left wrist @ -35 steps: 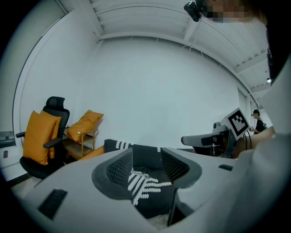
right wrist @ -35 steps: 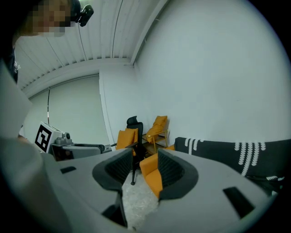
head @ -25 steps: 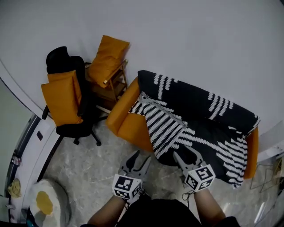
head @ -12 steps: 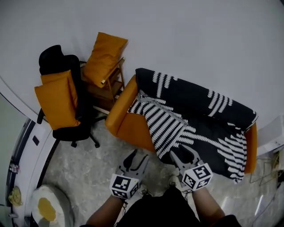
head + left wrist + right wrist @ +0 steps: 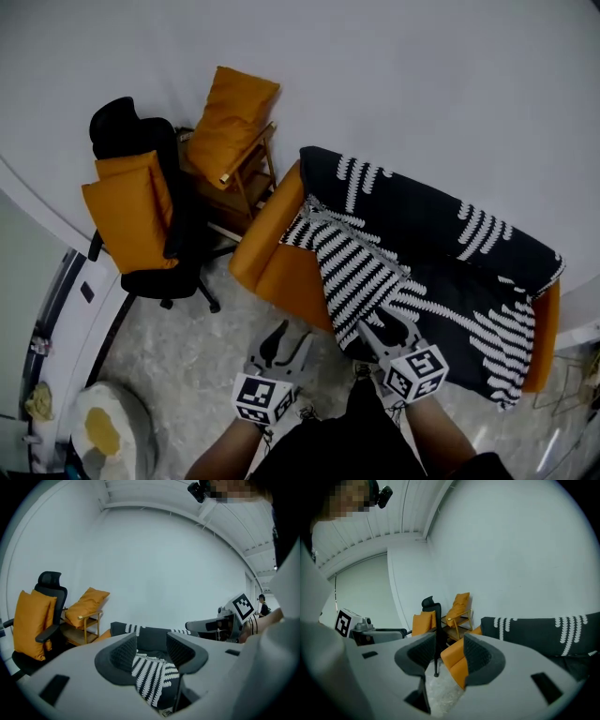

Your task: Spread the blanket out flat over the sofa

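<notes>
A pale curved wall (image 5: 422,84) backs a grey marbled floor (image 5: 178,347). At the far lower left a round white object (image 5: 117,412) with an orange patch sits on the floor; what it is cannot be told. Above it stands a black office chair (image 5: 122,131) with an orange cushion (image 5: 127,211) propped upright on its seat. Just right of it is a small wooden stand (image 5: 239,192) with a second orange cushion (image 5: 230,117) leaning on top.

Next comes the orange sofa (image 5: 272,258), its left arm bare. The black blanket (image 5: 422,244) with white fern-like stripes covers the backrest and seat. A densely striped flap is folded over on the left part of the seat and hangs over the front edge, so the cloth does not lie flat there. The blanket's right end droops down the front by the right arm.

In front of the sofa the person holds both tools low. The left gripper (image 5: 289,336) is over the floor near the sofa's front, its jaws released and empty, with the striped flap showing through the gap farther off. The right gripper (image 5: 380,325) reaches the hanging edge of the flap; its jaws are also spread and grasp nothing, with only the sofa's orange arm and the floor seen between them
</notes>
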Demonstrator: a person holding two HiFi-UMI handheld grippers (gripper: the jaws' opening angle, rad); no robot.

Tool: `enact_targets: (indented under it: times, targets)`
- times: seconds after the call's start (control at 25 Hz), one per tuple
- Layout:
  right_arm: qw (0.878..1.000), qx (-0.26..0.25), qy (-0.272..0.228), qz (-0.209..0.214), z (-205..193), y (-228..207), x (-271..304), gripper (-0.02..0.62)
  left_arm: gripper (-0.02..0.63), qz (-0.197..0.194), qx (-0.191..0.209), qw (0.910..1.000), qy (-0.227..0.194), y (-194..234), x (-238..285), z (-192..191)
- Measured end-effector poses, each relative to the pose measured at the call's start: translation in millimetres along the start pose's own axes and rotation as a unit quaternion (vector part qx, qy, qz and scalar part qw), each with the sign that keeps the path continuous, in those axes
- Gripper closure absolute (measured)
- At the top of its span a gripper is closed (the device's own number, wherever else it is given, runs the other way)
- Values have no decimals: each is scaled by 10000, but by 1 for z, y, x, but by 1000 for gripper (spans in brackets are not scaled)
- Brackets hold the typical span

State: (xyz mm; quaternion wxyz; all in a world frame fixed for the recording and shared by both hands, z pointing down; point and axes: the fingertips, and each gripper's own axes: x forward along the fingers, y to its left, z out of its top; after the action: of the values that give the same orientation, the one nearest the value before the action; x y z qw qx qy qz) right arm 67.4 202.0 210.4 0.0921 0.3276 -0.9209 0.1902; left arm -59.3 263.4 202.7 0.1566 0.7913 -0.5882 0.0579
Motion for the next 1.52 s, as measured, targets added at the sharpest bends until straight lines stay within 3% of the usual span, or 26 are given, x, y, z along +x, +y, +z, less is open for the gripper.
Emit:
enact_targets:
  times: [0.36, 0.76, 0.96, 1.2, 1.52]
  targets:
    - [9994, 93, 120, 307, 24, -95, 33, 399, 417, 385, 0, 9991, 168, -10, 86, 17]
    - [9983, 339, 399, 250, 9, -180, 46, 397, 417, 420, -58, 9985, 359, -22, 165, 16]
    - [9974, 515, 511, -4, -10, -206, 63, 396, 417, 219, -16, 9983, 533, -11, 195, 3]
    - [9931, 787, 636, -594, -41, -226, 80, 394, 417, -228, -29, 9967, 773, 9, 222, -17]
    - [9732, 1626, 738, -1448, -121, -270, 102, 397, 417, -874, -42, 9883, 1253, 31, 251, -77]
